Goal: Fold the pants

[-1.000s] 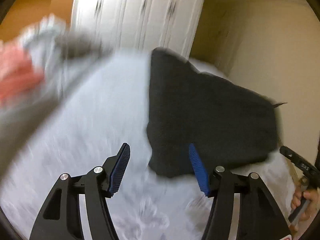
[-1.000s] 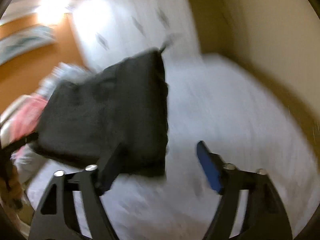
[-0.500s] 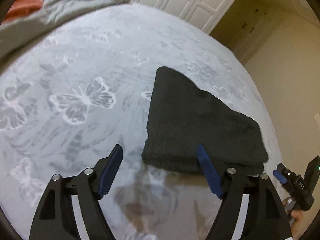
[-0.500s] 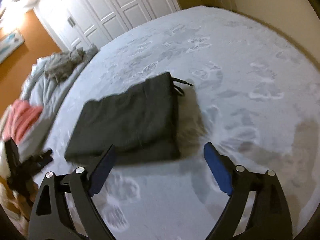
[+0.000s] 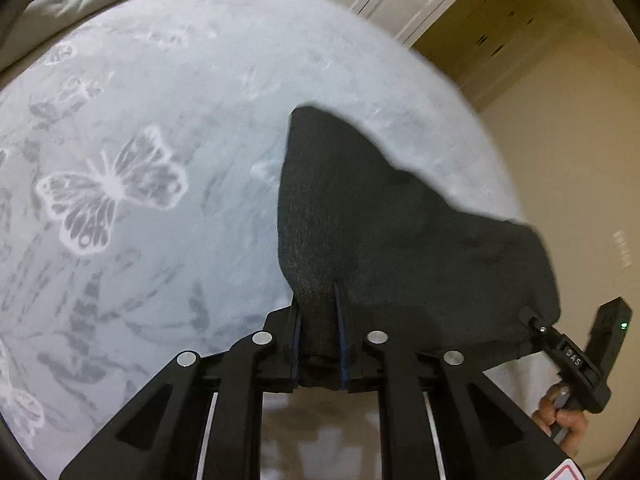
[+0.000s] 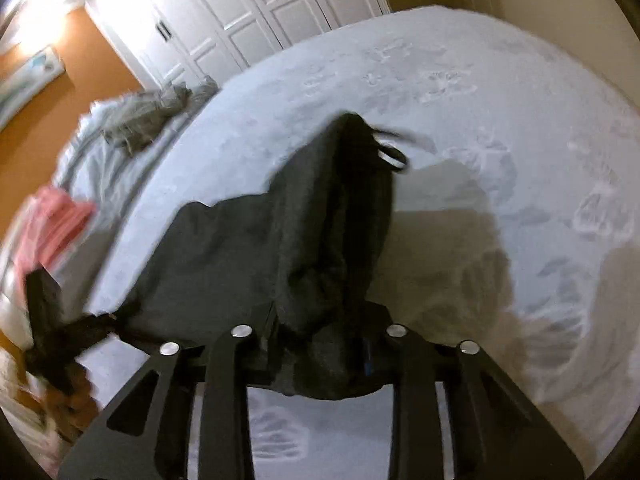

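Note:
Dark grey folded pants [image 5: 384,236] lie on a pale bedspread with butterfly prints [image 5: 160,184]. My left gripper [image 5: 318,312] is closing its jaws on the near left corner of the pants, and the cloth is bunched between the blue pads. In the right wrist view the same pants [image 6: 256,256] rise in folds, a drawstring loop [image 6: 394,156] at their far end. My right gripper [image 6: 320,344] is closing on the thick near right corner, which fills the gap between its jaws. The right gripper [image 5: 540,330] also shows at the pants' edge in the left wrist view.
A grey crumpled garment [image 6: 148,120] and pink cloth [image 6: 52,224] lie on grey bedding at the far left. White closet doors [image 6: 256,12] stand behind the bed, with a beige wall [image 5: 560,152] on the right. A hand [image 5: 564,424] holds the right gripper's handle.
Both grippers came down and forward onto the near edge of the pants and closed from wide open onto its two corners. The cloth now lifts and bunches at both grips.

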Action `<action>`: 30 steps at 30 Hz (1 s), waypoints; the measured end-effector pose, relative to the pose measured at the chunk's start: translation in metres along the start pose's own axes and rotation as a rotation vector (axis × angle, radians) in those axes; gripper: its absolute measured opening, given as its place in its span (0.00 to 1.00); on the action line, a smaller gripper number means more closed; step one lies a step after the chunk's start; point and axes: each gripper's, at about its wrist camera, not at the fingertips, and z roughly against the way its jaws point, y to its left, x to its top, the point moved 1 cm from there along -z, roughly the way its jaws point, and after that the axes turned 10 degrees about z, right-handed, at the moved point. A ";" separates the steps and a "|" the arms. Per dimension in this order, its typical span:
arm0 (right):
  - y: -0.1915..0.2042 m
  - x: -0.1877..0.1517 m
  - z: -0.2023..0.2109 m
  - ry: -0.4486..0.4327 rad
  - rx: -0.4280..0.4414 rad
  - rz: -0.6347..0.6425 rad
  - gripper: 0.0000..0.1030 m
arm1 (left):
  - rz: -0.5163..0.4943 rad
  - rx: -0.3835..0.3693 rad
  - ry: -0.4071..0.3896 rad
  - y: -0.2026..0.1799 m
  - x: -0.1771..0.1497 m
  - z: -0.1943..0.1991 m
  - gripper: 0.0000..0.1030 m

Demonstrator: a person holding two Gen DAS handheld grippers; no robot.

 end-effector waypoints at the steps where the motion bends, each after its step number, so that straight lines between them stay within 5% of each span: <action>1: -0.004 -0.005 -0.008 0.034 -0.021 -0.009 0.48 | -0.012 0.034 0.017 0.002 -0.002 -0.009 0.20; 2: -0.008 -0.008 -0.006 0.016 -0.016 -0.034 0.54 | -0.024 0.047 -0.014 0.002 -0.006 -0.007 0.23; 4: -0.004 -0.010 0.019 -0.048 -0.024 -0.050 0.49 | -0.070 0.081 -0.088 -0.007 -0.014 0.011 0.23; 6: 0.014 -0.009 0.049 -0.138 -0.076 0.011 0.36 | -0.119 0.118 -0.133 -0.017 -0.020 0.025 0.24; 8: 0.037 -0.001 0.065 -0.191 -0.086 0.084 0.22 | -0.174 0.173 -0.197 -0.028 -0.028 0.042 0.42; 13: 0.053 0.032 0.030 -0.133 -0.057 0.114 0.14 | -0.256 0.245 -0.297 -0.046 -0.050 0.065 0.53; 15: 0.032 0.039 -0.009 -0.069 -0.173 0.106 0.13 | -0.291 0.271 -0.307 -0.050 -0.056 0.066 0.60; 17: 0.000 0.035 -0.035 0.014 -0.201 0.028 0.00 | -0.348 0.323 -0.335 -0.054 -0.062 0.059 0.60; 19: -0.009 0.038 -0.020 -0.048 -0.178 -0.054 0.00 | -0.384 0.358 -0.332 -0.054 -0.064 0.051 0.60; 22: 0.010 0.037 0.007 -0.133 -0.108 -0.012 0.03 | -0.385 0.347 -0.311 -0.052 -0.062 0.042 0.60; 25: 0.002 0.025 -0.026 -0.030 -0.177 0.030 0.00 | -0.391 0.345 -0.299 -0.053 -0.063 0.039 0.60; 30: 0.005 0.016 0.017 -0.139 -0.124 0.000 0.05 | -0.400 0.349 -0.308 -0.053 -0.069 0.044 0.60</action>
